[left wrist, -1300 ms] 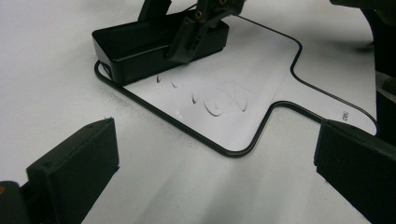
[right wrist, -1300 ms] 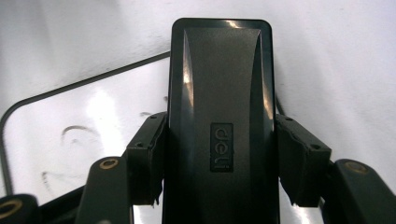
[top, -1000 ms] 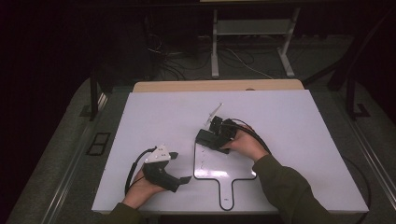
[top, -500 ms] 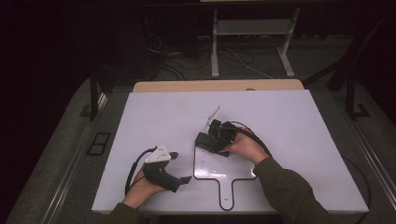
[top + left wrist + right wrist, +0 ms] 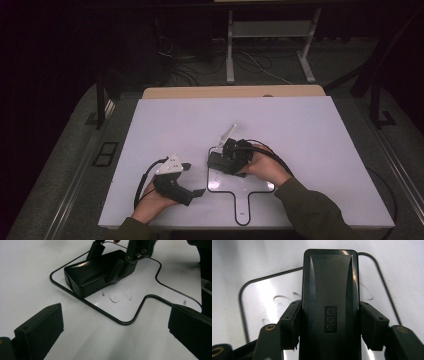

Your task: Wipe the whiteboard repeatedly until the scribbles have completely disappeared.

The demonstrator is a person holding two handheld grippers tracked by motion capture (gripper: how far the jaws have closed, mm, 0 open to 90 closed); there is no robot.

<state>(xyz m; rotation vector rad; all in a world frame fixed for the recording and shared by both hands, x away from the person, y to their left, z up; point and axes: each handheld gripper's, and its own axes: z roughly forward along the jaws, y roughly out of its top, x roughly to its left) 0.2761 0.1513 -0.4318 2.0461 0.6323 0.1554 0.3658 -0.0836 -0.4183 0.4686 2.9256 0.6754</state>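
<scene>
The right gripper (image 5: 329, 340) is clamped tight on a glossy black rectangular block eraser (image 5: 330, 302), jaws pressing both long sides, the "deli" mark sitting right between them. In the high view that right gripper (image 5: 231, 156) holds the eraser (image 5: 218, 162) flat on the upper left part of a small white paddle-shaped whiteboard with a thin black border and a short handle (image 5: 260, 186). From the left gripper view the eraser (image 5: 87, 275) lies just inside the board's rounded corner (image 5: 130, 303), faint grey smudged marks (image 5: 117, 293) right beside it.

The left gripper (image 5: 192, 179) rests on the counter just left of the board, jaws wide apart with nothing between them, pointing toward the eraser.

A slim pale object (image 5: 228, 132) pokes out just beyond the right gripper; hard to say what it is. The right hand covers the board's right side, and the smudges are too faint to read.

The white counter (image 5: 300, 130) has a wooden strip along its far edge (image 5: 235, 92). Beyond it the room is dark: cables on the floor (image 5: 250, 62) and a pale metal stand (image 5: 270, 45).
</scene>
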